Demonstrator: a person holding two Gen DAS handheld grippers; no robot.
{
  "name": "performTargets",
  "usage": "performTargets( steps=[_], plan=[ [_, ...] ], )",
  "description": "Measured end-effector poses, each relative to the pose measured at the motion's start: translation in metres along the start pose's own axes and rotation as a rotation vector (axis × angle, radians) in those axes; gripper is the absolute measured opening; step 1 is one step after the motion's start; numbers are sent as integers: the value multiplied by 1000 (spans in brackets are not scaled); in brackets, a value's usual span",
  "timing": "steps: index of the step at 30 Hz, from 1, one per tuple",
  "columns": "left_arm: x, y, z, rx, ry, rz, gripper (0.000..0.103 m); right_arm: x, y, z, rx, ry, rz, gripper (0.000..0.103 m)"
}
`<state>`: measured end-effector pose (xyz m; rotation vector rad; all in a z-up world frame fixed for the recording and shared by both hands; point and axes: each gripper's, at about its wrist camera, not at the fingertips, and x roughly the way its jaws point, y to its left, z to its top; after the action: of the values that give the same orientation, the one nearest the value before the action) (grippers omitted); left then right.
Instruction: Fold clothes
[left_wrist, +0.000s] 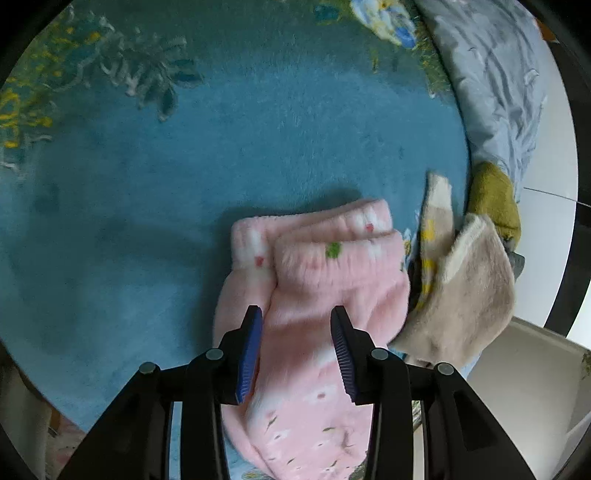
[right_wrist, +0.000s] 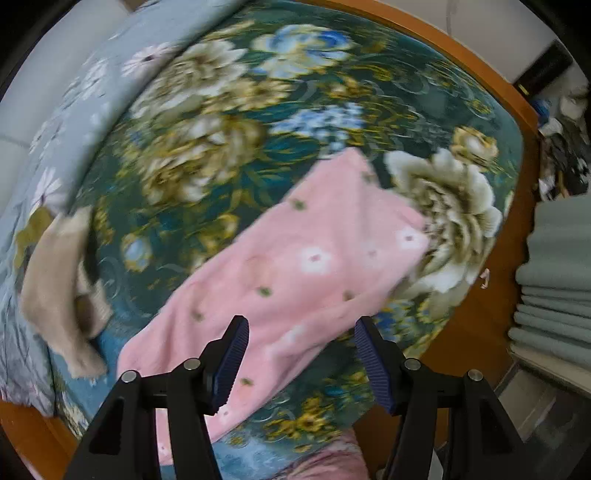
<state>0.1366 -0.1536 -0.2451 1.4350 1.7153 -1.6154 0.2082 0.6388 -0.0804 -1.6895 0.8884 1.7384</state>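
Note:
Fluffy pink trousers with small flowers (left_wrist: 317, 295) lie on a teal flowered blanket (left_wrist: 221, 147), the two cuffed leg ends side by side pointing away. My left gripper (left_wrist: 297, 325) is open just above them, its blue-padded jaws on either side of one leg. In the right wrist view the pink trousers (right_wrist: 295, 266) lie spread diagonally on the blanket (right_wrist: 221, 147). My right gripper (right_wrist: 301, 332) is open and empty above their near part.
A beige fluffy garment (left_wrist: 465, 288) with an olive piece (left_wrist: 495, 199) lies right of the trousers; it also shows in the right wrist view (right_wrist: 59, 273). A grey-blue quilt (left_wrist: 491, 74) lies beyond. The wooden bed frame (right_wrist: 491, 85) borders the blanket; grey-green curtains (right_wrist: 554, 277) hang at right.

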Motion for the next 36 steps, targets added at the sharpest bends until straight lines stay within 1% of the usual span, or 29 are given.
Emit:
performTargets(
  steps=[2,5,8,10,12,13,14,15,16,17,20,22,23,24,27,29,30,32,33,34,35,36],
  plan=[
    [15,-2,6,2,31,3,39,-4,26,-6,-34,-4,18,64],
    [28,-6,8,20,41,22,42,-7,68,-15,-96,2,52,64],
    [32,-6,12,9,35,3,43,-8,121,-26,-203,19,93,64],
    [33,-7,13,13,21,-2,43,-5,151,-41,-279,43,108,64],
    [32,-13,13,41,17,-24,39,-2,177,-57,-347,66,119,64],
    [31,-17,12,66,14,-33,35,-1,189,-67,-376,77,121,64],
    [30,-20,12,90,12,-43,20,1,196,-75,-395,85,119,64],
    [28,-23,12,107,8,-54,11,3,203,-80,-409,95,115,64],
    [25,-25,12,124,5,-65,10,5,209,-85,-423,105,110,64],
    [23,-27,11,140,1,-77,8,8,215,-90,-437,115,106,64],
    [7,-24,11,153,-29,-145,7,13,223,-99,-450,133,88,64],
    [-3,-21,11,161,-49,-190,7,16,225,-102,-449,141,74,64],
    [-6,-15,14,157,-59,-198,7,17,223,-102,-446,145,68,64],
    [-7,-11,15,155,-63,-191,7,19,221,-102,-442,149,62,64],
    [-7,12,23,150,-51,-103,7,24,221,-105,-427,161,46,64],
    [-35,48,22,137,-43,-69,7,27,222,-106,-419,169,40,64],
    [-32,50,23,127,-41,-60,7,28,224,-107,-420,172,40,64],
    [-34,56,23,105,-22,-67,8,29,229,-109,-434,174,41,64],
    [-33,57,23,105,-19,-58,13,30,233,-111,-444,176,42,64],
    [-32,57,23,105,-17,-50,18,31,236,-113,-454,177,43,64],
    [-31,57,23,105,-14,-41,31,31,240,-114,-461,179,43,64],
    [-29,57,23,106,-10,-33,40,32,242,-115,-467,182,43,64]
  ],
)
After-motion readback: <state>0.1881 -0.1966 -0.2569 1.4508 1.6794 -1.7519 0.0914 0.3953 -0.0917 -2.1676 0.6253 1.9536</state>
